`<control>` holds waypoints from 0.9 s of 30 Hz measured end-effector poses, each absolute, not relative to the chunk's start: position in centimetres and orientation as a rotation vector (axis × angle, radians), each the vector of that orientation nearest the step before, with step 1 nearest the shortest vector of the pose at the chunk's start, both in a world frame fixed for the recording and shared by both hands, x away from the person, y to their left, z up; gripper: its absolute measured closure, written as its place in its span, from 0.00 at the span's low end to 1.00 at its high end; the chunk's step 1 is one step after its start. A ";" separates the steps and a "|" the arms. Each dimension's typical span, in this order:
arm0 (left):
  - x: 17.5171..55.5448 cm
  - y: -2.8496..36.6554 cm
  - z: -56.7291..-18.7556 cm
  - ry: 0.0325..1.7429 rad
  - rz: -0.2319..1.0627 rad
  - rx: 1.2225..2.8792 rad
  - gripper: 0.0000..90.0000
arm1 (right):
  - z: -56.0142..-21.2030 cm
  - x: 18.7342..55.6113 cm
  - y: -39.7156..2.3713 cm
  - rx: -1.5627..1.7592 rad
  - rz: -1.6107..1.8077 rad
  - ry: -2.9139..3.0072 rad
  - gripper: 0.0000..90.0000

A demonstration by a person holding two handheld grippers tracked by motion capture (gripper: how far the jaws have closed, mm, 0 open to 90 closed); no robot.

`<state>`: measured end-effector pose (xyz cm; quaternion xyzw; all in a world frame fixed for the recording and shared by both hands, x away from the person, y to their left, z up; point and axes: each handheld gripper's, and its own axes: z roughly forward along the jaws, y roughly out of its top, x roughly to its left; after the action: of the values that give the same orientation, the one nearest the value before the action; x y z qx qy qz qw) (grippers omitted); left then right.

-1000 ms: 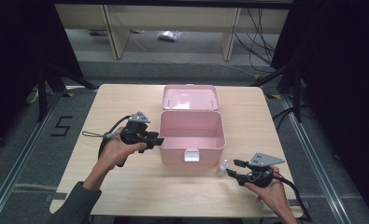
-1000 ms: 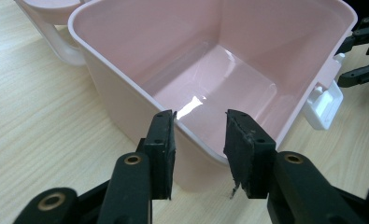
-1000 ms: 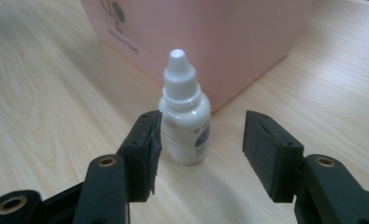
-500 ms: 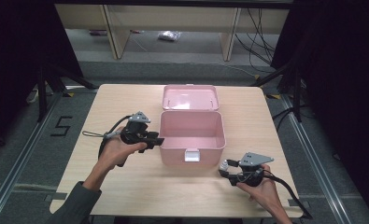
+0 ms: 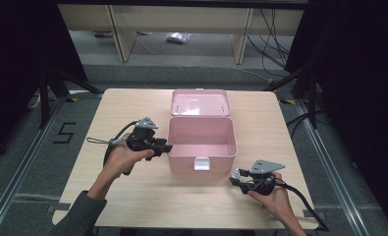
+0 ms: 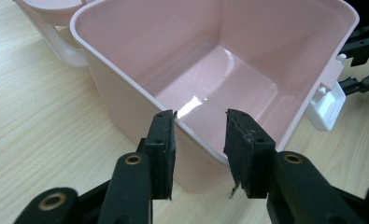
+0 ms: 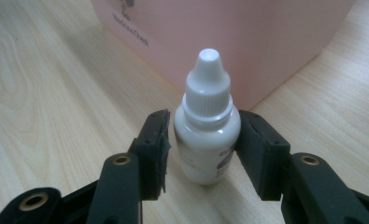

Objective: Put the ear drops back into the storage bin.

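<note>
Between the jaws of the right gripper (image 7: 201, 140) we see a small white dropper bottle (image 7: 208, 135). The jaws have just been closing in on it. The right jaw looks to be touching the bottle's side, and a thin gap shows at the left jaw, so we cannot tell if the squeeze is tight. The bottle stands upright on the table (image 7: 46, 93), with its long way going straight up and its white cap on top. It is just beside the front wall of the pink box (image 7: 229, 37), near the box's right front corner.

The left gripper (image 6: 198, 149) has its jaws apart, with nothing squeezed between them. They hang at the left rim of the pink box (image 6: 126, 74), one jaw outside the wall and one over the inside.

From the high view, the right gripper (image 5: 238, 178) lies low and points left, and the hand (image 5: 275, 196) comes in from the bottom right. The left gripper (image 5: 164, 146) points right toward the box, and the left hand (image 5: 120, 157) comes from the bottom left in a grey sleeve (image 5: 81, 216).

The pink box (image 5: 201, 140) sits open in the middle of the table, with its lid (image 5: 200, 102) lying flat behind it and a white latch (image 5: 201, 163) on the front. The table (image 5: 132, 196) is light wood. Around it we see a grey floor (image 5: 34, 162), black curtains (image 5: 14, 49) on both sides, and pale shelves (image 5: 181, 19) at the back.
</note>
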<state>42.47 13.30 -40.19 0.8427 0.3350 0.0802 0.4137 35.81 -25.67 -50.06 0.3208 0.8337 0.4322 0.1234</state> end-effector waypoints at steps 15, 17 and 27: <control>42.6 13.3 -40.3 0.843 0.220 2.116 0.70 | -50.1 36.1 -25.8 0.905 1.246 2.427 0.67; 42.6 13.3 -40.3 0.843 0.220 2.117 0.70 | -50.1 36.2 -25.8 0.890 1.244 2.428 0.67; 42.6 13.3 -40.3 0.841 0.220 2.116 0.70 | -49.7 35.9 -25.9 0.903 1.236 2.408 0.67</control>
<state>42.60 13.28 -40.27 0.8421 0.3345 0.0876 0.4140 35.90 -25.85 -49.74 0.3130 0.8352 0.4287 0.1436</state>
